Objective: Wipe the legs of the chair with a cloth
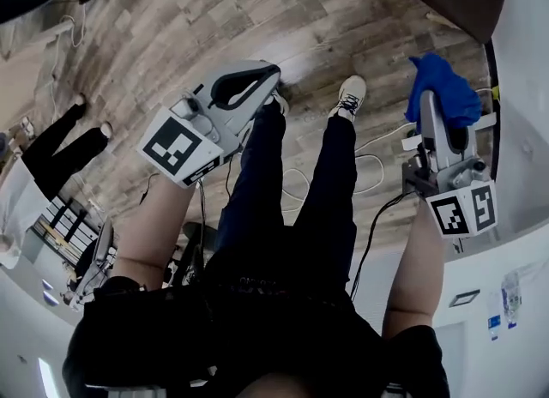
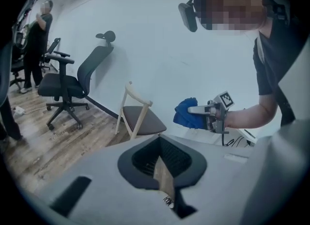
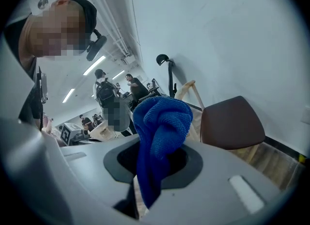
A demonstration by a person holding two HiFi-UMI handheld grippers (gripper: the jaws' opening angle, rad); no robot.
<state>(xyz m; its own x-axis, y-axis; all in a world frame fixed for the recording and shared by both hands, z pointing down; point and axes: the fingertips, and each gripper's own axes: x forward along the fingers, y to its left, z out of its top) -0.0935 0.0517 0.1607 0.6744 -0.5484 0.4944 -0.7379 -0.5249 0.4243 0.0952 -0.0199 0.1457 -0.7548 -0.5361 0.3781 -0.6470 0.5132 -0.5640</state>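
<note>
While the person stands on the wood-plank floor (image 1: 163,19) with both arms lowered, the right gripper (image 1: 427,109) is clamped on a blue cloth (image 1: 442,87). The right gripper view shows the cloth pinched between the jaws, its bunched bulk rising above them and a narrow tail hanging down through the gap. The left gripper (image 1: 273,79) is held out over the person's legs. In its own view the jaws stand almost together with nothing between them, and only a thin sliver of floor shows through. The chair (image 2: 141,120) has a brown seat and pale wooden legs (image 2: 119,122). It stands against the white wall (image 2: 164,44), in front of the person and towards the right. In the head view only its corner shows at the top edge, above the cloth and apart from it. The cloth touches no part of the chair. In the right gripper view the brown seat lies just behind the cloth's right side. A black office chair (image 2: 72,81) stands further along the wall, well apart from the wooden one, and another person (image 2: 36,44) stands beyond it. White cables (image 1: 371,160) trail over the floor by the person's shoes (image 1: 350,96).
</note>
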